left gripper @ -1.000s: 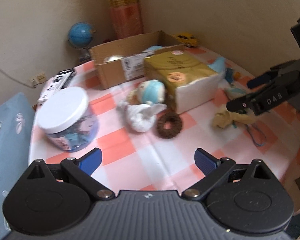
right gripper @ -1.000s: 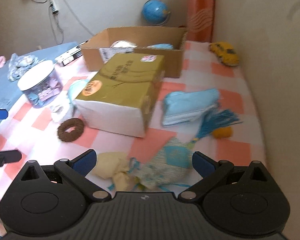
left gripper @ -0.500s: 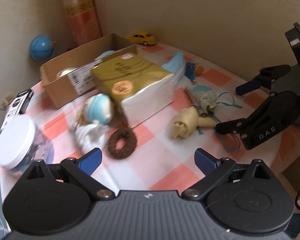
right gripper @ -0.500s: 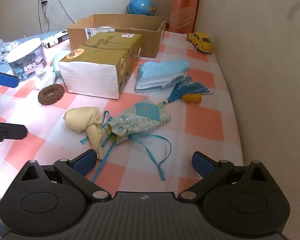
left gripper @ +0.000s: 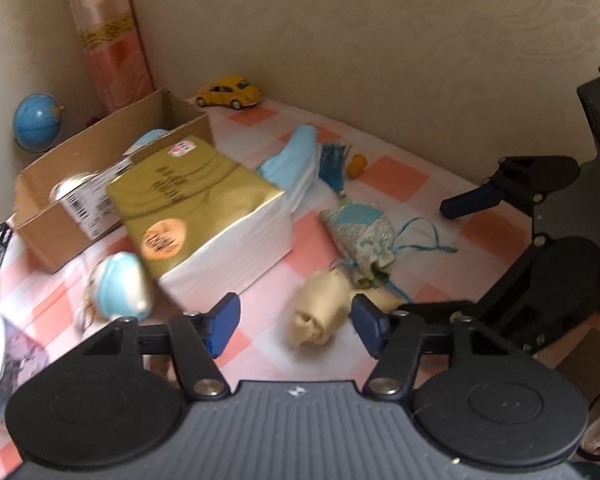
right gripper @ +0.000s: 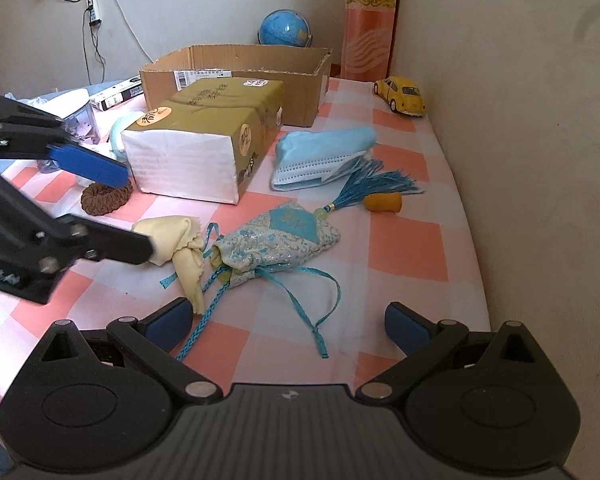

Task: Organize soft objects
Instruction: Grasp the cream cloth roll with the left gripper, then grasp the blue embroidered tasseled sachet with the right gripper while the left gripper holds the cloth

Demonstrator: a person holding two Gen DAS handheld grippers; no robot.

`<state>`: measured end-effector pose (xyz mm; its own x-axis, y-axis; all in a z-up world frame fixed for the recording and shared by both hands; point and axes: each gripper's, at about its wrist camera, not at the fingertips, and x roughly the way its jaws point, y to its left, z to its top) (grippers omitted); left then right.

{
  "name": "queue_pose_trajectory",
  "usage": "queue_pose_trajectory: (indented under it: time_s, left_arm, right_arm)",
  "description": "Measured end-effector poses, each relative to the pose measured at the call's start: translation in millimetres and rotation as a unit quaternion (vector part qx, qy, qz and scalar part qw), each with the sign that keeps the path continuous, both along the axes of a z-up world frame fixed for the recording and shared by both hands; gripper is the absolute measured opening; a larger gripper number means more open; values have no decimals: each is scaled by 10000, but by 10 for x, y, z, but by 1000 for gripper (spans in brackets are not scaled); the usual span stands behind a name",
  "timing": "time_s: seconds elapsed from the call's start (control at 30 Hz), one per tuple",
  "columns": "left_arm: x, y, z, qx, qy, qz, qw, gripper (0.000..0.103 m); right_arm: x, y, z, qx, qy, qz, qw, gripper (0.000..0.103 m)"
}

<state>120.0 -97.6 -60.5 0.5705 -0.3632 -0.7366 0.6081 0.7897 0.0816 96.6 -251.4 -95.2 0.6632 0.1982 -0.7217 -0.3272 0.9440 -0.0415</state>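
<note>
The left gripper (left gripper: 296, 320) hangs with its jaws wide apart and empty, and the cream cloth (left gripper: 324, 312) lies bunched on the checkered surface (right gripper: 404, 240) between them, nearer the right jaw. In the right wrist view that jaw's tip reaches the cloth's left end (right gripper: 168, 240); whether it already presses on it cannot be told.

The right gripper (right gripper: 284, 320) is also wide open and holds nothing. The brocade pouch (right gripper: 276, 240) lies ahead of its jaws, and the pouch's blue ribbons (right gripper: 320, 300) trail back into the gap between them.

The likeliest trouble is a tangle. One tail of the cloth hangs toward the right gripper's left jaw and lies touching the pouch's braided cord (right gripper: 204, 312). If the left jaws close low and wide, they could pinch cord together with cloth, and lifting would then drag the pouch along.

A shallow pinch on a loose fold is the other risk: the cloth could unroll and slip out partway to the cardboard box (right gripper: 236, 68), beyond the tissue pack (right gripper: 204, 136) ahead of the jaws.

The left wrist view is motion-blurred, which suggests a fast approach and a poorly centred grip.
</note>
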Motion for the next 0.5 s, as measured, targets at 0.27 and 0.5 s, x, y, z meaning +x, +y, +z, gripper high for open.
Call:
queue_pose_trajectory:
  time_s: [0.27,0.5]
  left_arm:
    - [152,-87,-115,-69,320,-177,9993,41]
    - [79,7,-112,-224,464,-21,9987,29]
  right_arm:
    - [-8,-8,-12,18,-66,25,10000,103]
    - [-28,-4,-11,20,-84,-17,10000,103]
